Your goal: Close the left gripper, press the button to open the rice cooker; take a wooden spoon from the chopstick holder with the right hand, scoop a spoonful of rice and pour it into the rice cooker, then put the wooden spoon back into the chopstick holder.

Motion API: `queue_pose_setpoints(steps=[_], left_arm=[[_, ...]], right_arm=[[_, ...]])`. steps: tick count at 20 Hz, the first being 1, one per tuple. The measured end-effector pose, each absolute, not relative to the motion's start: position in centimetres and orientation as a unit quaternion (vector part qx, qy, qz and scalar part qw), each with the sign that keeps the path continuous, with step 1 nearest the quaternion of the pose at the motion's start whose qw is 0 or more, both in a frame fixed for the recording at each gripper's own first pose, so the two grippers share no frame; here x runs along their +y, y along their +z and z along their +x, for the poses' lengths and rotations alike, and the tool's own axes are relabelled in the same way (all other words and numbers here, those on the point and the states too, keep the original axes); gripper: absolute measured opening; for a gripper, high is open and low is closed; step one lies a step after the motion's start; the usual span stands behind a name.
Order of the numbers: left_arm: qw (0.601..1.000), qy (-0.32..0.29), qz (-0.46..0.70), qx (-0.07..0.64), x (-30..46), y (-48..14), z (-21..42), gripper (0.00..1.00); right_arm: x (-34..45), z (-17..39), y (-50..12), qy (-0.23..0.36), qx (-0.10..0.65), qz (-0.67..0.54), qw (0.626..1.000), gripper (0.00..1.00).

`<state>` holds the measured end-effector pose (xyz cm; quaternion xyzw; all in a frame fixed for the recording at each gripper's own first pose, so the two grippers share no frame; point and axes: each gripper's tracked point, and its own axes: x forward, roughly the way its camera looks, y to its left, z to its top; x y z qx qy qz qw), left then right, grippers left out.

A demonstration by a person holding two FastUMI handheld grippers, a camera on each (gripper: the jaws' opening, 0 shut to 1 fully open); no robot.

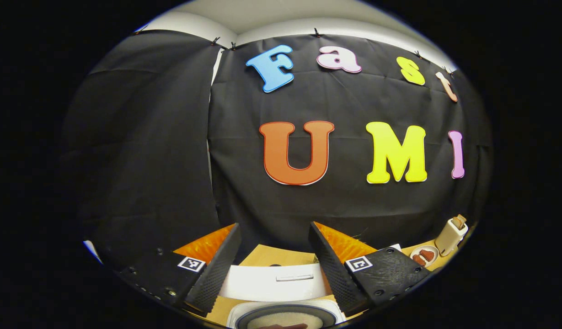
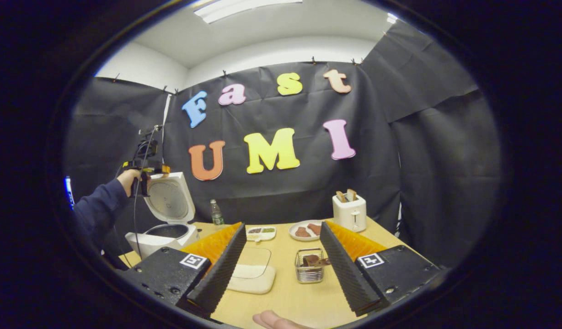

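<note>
Right claw (image 2: 281, 267) fingers apart, empty, over bench (image 2: 303, 297); chopstick holder (image 2: 309, 265) just ahead. Left claw (image 1: 274, 262) also spread. Rice cooker (image 2: 164, 219) lid already up — next: reach holder, pinch wooden spoon handle.

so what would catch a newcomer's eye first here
The rice cooker at the table's left, lid up, with a hand raising the left gripper beside the lid. Then the right gripper, open over the metal holder, and the toaster at the back.
</note>
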<state>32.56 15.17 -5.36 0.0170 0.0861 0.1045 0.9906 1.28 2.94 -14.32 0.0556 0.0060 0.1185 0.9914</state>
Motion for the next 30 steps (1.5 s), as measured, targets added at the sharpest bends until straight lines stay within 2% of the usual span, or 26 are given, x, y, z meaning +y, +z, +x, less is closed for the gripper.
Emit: queue_pose_setpoints(steps=[5, 13, 23, 28, 30], left_arm=[[0.988, 0.104, 0.01, 0.115, 14.0, -7.3, 28.4, 0.96], [0.972, 0.087, -0.015, 0.217, 12.6, -15.8, 21.3, 0.97], [0.949, 0.081, -0.013, 0.306, 11.3, -22.3, 16.0, 0.99], [0.951, 0.081, -0.012, 0.297, 10.3, -22.6, 14.3, 0.98], [0.955, 0.08, -0.004, 0.284, 10.1, -22.6, 13.9, 0.98]], right_arm=[[2.0, -2.3, -14.1, 0.12, -0.006, 0.057, 0.991, 0.98], [1.5, -7.2, -13.4, 0.122, -0.022, 0.054, 0.991, 1.0], [2.7, -12.7, -10.7, 0.128, -0.049, 0.03, 0.99, 1.0], [3.7, -13.8, -10.0, 0.128, -0.062, 0.018, 0.99, 0.98], [4.5, -14.1, -10.0, 0.136, -0.06, 0.013, 0.989, 1.0]])
